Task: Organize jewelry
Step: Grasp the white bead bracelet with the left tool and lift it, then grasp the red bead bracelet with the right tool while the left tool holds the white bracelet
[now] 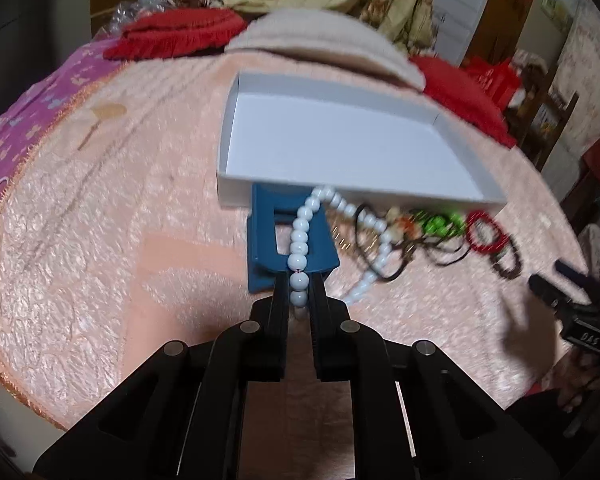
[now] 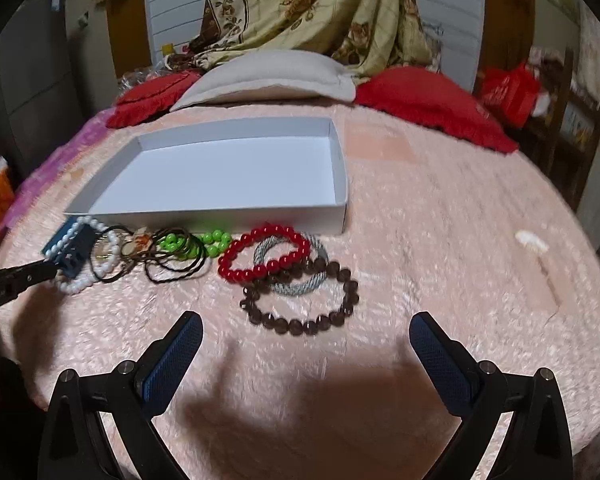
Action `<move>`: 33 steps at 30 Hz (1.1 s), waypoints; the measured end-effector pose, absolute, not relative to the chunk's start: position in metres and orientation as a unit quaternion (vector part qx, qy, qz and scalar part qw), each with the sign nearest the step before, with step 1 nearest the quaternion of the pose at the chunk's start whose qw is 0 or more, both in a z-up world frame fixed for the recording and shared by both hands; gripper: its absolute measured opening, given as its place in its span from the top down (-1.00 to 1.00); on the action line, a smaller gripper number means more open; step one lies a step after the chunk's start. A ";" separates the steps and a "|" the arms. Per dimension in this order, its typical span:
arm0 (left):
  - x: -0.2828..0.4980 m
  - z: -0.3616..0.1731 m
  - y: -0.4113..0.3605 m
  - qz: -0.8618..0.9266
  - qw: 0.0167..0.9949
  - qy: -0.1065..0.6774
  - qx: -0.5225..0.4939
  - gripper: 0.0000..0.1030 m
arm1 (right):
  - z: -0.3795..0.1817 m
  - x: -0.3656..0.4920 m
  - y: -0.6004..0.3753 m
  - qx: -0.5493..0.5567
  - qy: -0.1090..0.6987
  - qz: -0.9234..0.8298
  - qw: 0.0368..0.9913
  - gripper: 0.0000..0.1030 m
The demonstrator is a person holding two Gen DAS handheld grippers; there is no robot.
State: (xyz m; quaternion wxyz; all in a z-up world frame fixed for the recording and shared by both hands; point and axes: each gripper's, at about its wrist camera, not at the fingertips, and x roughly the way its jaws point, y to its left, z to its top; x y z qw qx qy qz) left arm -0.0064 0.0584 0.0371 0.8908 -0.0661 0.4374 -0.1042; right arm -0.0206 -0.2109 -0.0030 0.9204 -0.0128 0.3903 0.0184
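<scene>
A shallow white box [image 1: 236,128] [image 2: 342,216] lies on the pink bedspread. In front of it is a row of jewelry. My left gripper [image 1: 299,280] is shut on the white bead bracelet [image 1: 300,240] [image 2: 78,286], which drapes over a blue hair claw clip [image 1: 268,256] [image 2: 74,262]. To the right lie thin dark hair ties [image 2: 176,270], a green bead bracelet [image 2: 214,242], a red bead bracelet [image 2: 260,270] [image 1: 486,232], a grey woven bangle [image 2: 300,288] and a dark brown bead bracelet [image 2: 300,322]. My right gripper [image 2: 306,336] is open and empty, just short of the dark bracelet.
Red cushions [image 2: 432,100] and a beige pillow [image 2: 268,76] lie behind the box, with a floral curtain [image 2: 312,8] beyond. A small white scrap [image 2: 532,242] lies on the bedspread at the right. The right gripper shows at the right edge of the left wrist view [image 1: 572,296].
</scene>
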 end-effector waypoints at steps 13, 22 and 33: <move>-0.015 0.062 0.050 -0.171 0.898 0.394 -0.095 0.85 | 0.002 0.001 -0.219 0.027 0.378 0.115 0.918 -0.02; -0.013 0.059 0.044 -0.171 0.895 0.401 -0.092 0.85 | -0.010 0.040 -0.205 0.007 0.383 0.087 0.919 0.29; -0.012 0.055 0.042 -0.169 0.894 0.406 -0.086 0.85 | -0.027 0.064 -0.209 0.005 0.419 0.098 0.903 0.78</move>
